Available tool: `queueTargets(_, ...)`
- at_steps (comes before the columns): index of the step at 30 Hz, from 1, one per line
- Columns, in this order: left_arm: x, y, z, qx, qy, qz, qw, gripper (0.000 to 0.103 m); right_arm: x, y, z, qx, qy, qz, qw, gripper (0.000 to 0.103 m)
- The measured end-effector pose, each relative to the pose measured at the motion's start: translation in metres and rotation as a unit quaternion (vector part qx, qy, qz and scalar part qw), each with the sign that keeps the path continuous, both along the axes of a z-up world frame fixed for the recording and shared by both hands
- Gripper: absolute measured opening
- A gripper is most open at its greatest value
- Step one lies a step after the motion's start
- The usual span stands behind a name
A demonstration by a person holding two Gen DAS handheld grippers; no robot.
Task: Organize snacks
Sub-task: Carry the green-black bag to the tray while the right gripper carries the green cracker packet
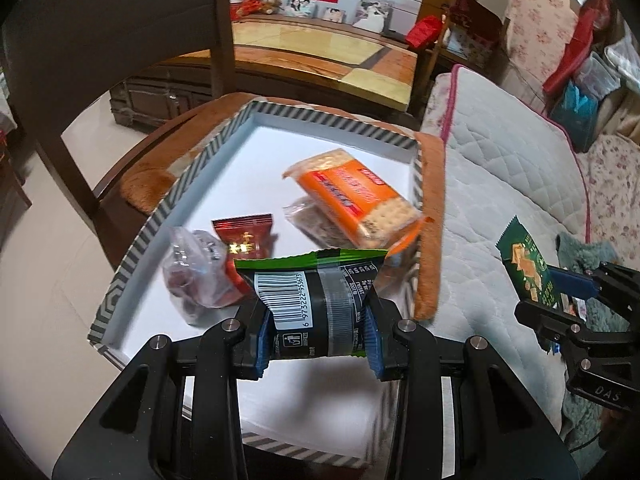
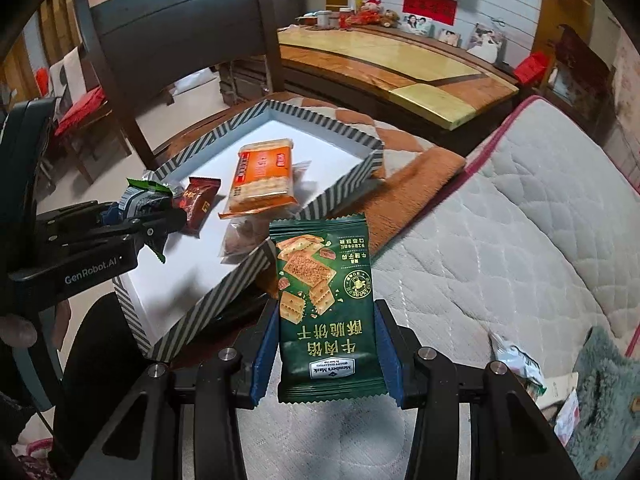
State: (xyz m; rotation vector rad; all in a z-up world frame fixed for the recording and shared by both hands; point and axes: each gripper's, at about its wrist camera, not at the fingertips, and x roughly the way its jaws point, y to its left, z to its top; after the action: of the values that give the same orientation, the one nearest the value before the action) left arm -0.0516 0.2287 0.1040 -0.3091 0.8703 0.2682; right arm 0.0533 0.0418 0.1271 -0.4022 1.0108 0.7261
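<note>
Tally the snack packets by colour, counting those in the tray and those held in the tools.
Green: 2, one in the left tool, one in the right tool
Orange: 1
Red: 1
Clear: 2
Total: 6

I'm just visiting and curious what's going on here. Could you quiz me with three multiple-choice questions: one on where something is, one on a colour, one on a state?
1. Where does the orange cracker pack lie?
A. in the striped box
B. on the mattress
C. on the floor

2. What colour is the snack packet in the right gripper?
A. yellow
B. dark green
C. white

3. What state is the left gripper in?
A. open, holding nothing
B. shut on a barcoded packet
C. out of view

Answers:
1. A, it rests inside the box walls.
2. B, its wrapper is dark green.
3. B, both pads press the packet.
</note>
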Motion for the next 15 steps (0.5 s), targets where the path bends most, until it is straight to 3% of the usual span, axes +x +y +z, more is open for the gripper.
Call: queueTargets(15, 0.001, 0.036, -0.013, 0.008, 0.011, 0.031, 0.9994, 0.036, 0.014, 0.064, -0.01, -0.009, 0.018, 0.047, 0.999, 0.044)
